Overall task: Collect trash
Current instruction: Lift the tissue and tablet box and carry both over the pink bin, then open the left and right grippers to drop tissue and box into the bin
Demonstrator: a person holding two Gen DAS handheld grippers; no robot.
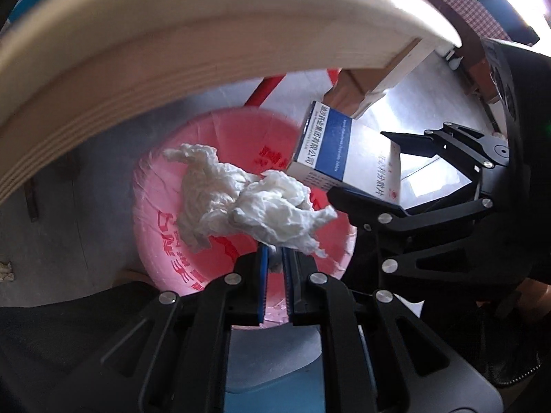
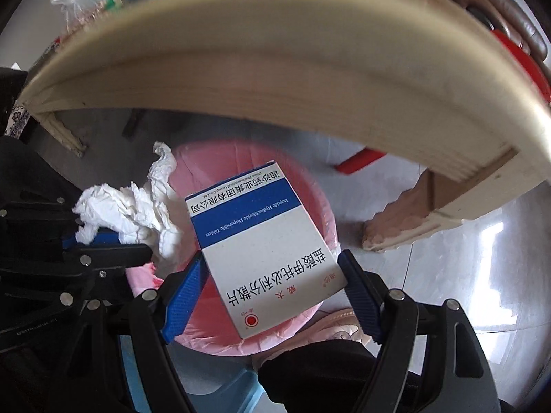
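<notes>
Over one pink-lined bin point(image 1: 206, 158): one tissue wad point(image 1: 248, 203), one medicine box point(image 2: 265, 247).

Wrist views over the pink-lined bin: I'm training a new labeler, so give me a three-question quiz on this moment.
1. True or false: the left gripper is shut on the crumpled tissue.
2. What does the right gripper hold? A) medicine box B) bottle C) nothing
3. Fill in: both items hang over the ____-lined trash bin, below the table edge.

Key: 1 true; 2 A, the medicine box; 3 pink.
</notes>
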